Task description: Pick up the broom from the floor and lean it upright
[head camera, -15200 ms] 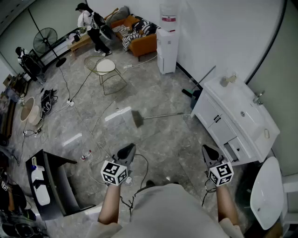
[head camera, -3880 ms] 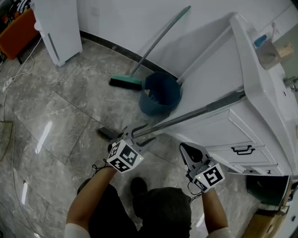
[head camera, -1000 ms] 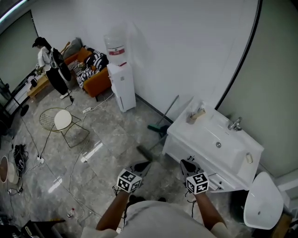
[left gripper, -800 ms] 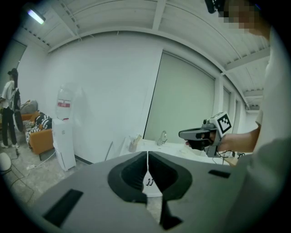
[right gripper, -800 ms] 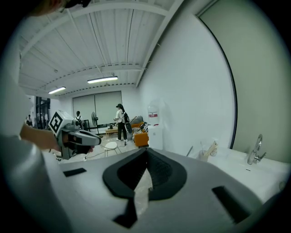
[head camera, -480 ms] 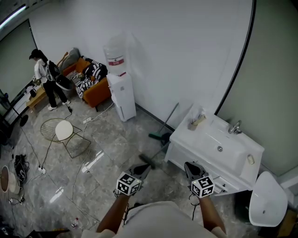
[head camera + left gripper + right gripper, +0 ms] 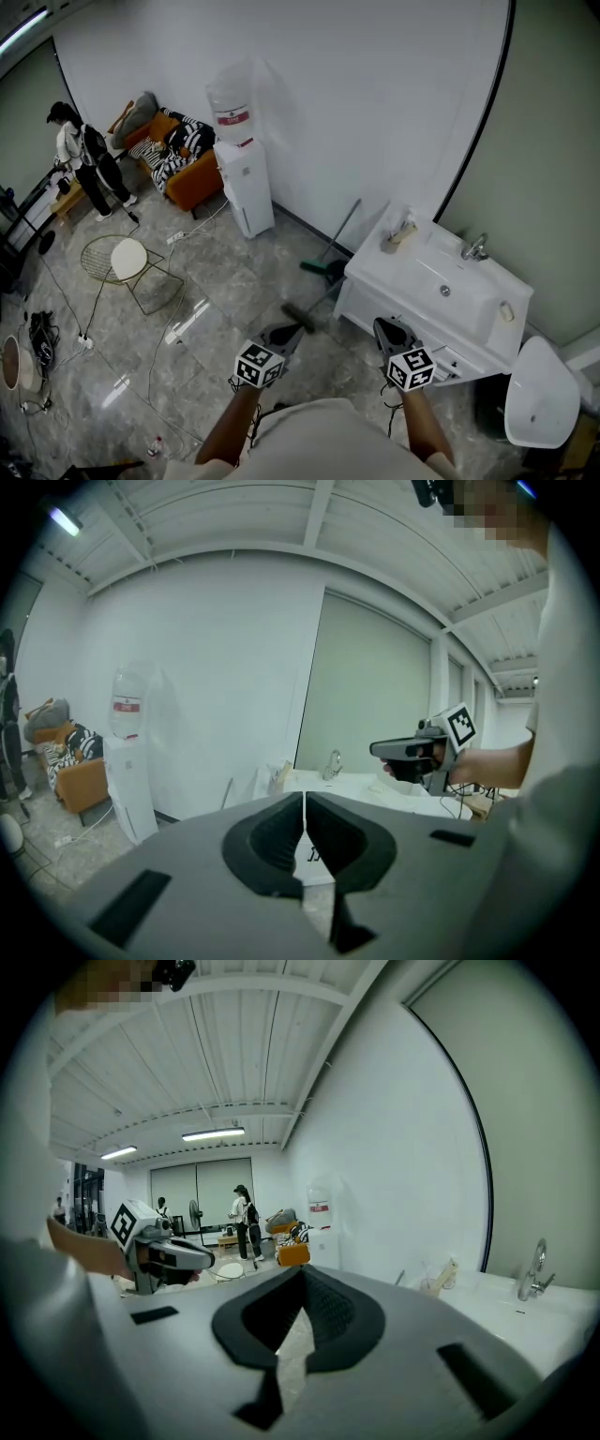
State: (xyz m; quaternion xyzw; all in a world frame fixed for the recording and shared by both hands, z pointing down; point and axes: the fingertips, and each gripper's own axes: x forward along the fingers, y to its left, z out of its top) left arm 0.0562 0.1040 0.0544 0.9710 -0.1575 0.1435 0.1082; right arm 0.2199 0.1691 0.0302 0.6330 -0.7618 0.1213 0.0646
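The grey marbled floor (image 7: 234, 281) carries a white water dispenser (image 7: 246, 187) by the wall, an orange sofa (image 7: 187, 183), a wire chair (image 7: 131, 267), a tangle of cables (image 7: 39, 330), a white sink cabinet (image 7: 422, 309), and, beside that cabinet, the heads of a dark broom (image 7: 298, 317) and a green broom (image 7: 321, 268).

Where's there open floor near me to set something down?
The floor is mostly bare between the water dispenser, the wire chair and the grey broom. It is crowded along the sink cabinet, where the grey broom and the green broom stand, and at the far left, where cables lie.
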